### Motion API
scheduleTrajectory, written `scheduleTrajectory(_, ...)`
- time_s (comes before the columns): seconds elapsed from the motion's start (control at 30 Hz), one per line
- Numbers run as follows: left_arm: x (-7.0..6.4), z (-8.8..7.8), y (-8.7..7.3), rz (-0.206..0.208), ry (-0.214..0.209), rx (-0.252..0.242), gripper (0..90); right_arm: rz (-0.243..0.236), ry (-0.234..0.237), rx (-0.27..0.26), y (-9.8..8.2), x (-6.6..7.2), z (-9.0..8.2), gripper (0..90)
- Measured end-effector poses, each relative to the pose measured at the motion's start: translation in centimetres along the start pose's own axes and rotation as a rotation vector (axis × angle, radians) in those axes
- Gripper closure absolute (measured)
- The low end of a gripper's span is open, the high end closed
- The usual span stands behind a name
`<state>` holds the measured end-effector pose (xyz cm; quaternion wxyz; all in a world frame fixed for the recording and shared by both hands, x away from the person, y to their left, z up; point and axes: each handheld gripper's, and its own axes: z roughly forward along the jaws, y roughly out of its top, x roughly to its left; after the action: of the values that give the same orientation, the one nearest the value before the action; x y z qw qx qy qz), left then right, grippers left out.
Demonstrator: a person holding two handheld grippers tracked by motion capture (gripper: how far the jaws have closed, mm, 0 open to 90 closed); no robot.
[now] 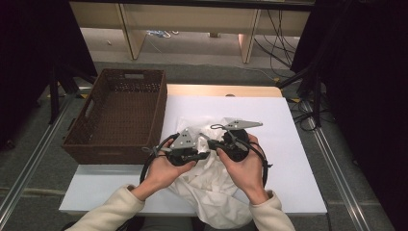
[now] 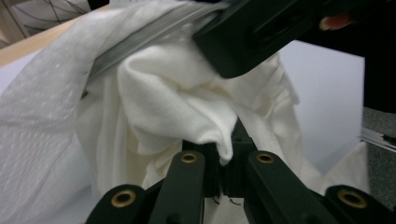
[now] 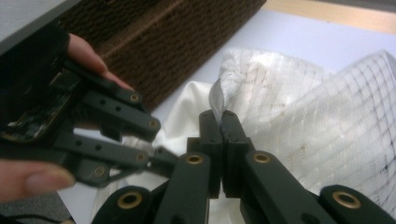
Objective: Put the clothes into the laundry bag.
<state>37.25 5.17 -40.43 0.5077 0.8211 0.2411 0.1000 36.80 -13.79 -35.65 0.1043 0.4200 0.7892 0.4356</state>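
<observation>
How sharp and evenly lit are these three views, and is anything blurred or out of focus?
High view: even light on the white table top, dark curtains at both sides, the crumpled white cloth fairly sharp. Left gripper view: the cloth is in focus, the other black tool up close is soft. Right gripper view: a fingertip at the lower left is blurred, the brown wicker basket slightly soft.

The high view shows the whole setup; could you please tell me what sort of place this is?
Probably a recording lab, not a home: a white-topped table hemmed in by black curtains, loose cables on the grey floor, and a dark brown woven basket beside a crumpled white cloth.
</observation>
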Motion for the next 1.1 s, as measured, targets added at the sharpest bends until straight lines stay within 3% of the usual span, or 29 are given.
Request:
scheduleTrajectory(0.07,-0.7,-0.1,0.6,0.024,-0.013,-0.023,86.8,-0.033,0.012,-0.016,0.1,0.0,-0.3,90.0)
scheduleTrajectory(0.17,-0.7,0.9,0.9,0.089,0.009,-0.050,86.8,-0.025,0.014,-0.029,0.3,0.5,-0.6,90.0)
scheduleTrajectory(0.23,-0.2,2.4,0.4,0.058,0.019,-0.069,86.7,0.000,0.014,-0.023,0.3,0.6,-0.7,90.0)
scheduleTrajectory(0.27,0.1,2.9,0.2,0.066,0.030,-0.070,86.7,0.000,0.007,-0.016,0.2,0.5,-0.7,90.0)
scheduleTrajectory(0.37,1.6,5.1,-0.4,0.033,0.102,-0.059,86.4,0.009,0.004,0.014,-0.1,-0.3,-0.1,90.0)
scheduleTrajectory(0.43,1.6,5.6,-0.3,0.044,0.108,-0.055,85.7,0.046,0.002,0.044,-0.3,-0.6,0.4,90.0)
scheduleTrajectory(0.47,1.7,5.5,-0.3,0.074,0.105,-0.028,84.8,0.036,0.015,0.043,-0.3,-0.7,0.5,90.0)
scheduleTrajectory(0.5,1.6,5.3,-0.1,0.070,0.090,-0.019,83.3,0.024,0.012,0.037,-0.3,-0.8,0.6,90.0)
scheduleTrajectory(0.6,1.3,3.7,0.3,0.059,0.027,0.010,61.0,0.032,0.002,0.028,-0.2,-0.9,0.2,90.0)
scheduleTrajectory(0.7,0.3,1.5,0.0,0.077,0.029,0.027,38.9,0.025,-0.004,0.015,-0.1,-1.1,-0.1,90.0)
scheduleTrajectory(0.77,-0.3,0.0,-0.6,0.086,0.012,0.028,31.2,0.034,-0.007,0.018,-0.1,-1.0,-0.2,90.0)
scheduleTrajectory(0.9,-0.1,-0.9,-2.1,0.082,0.025,0.062,32.1,0.019,-0.008,0.007,0.0,-1.0,-0.1,90.0)
scheduleTrajectory(0.93,0.2,-0.8,-2.4,0.071,0.037,0.047,36.6,0.019,-0.009,0.008,0.0,-1.0,-0.2,90.0)
scheduleTrajectory(0.97,0.6,-0.6,-2.6,0.050,0.059,-0.006,41.4,0.024,-0.010,0.011,0.0,-1.0,-0.2,90.0)
scheduleTrajectory(1.0,0.9,-0.4,-2.6,0.033,0.064,-0.050,47.9,0.010,-0.020,0.003,0.0,-1.0,-0.2,90.0)
scheduleTrajectory(1.03,1.2,-0.2,-2.4,0.027,0.059,-0.093,54.1,0.024,-0.019,0.011,0.0,-0.9,-0.2,90.0)
scheduleTrajectory(1.1,1.5,0.2,-1.8,0.044,0.072,-0.099,60.6,0.020,-0.010,0.010,-0.1,-1.0,-0.1,90.0)
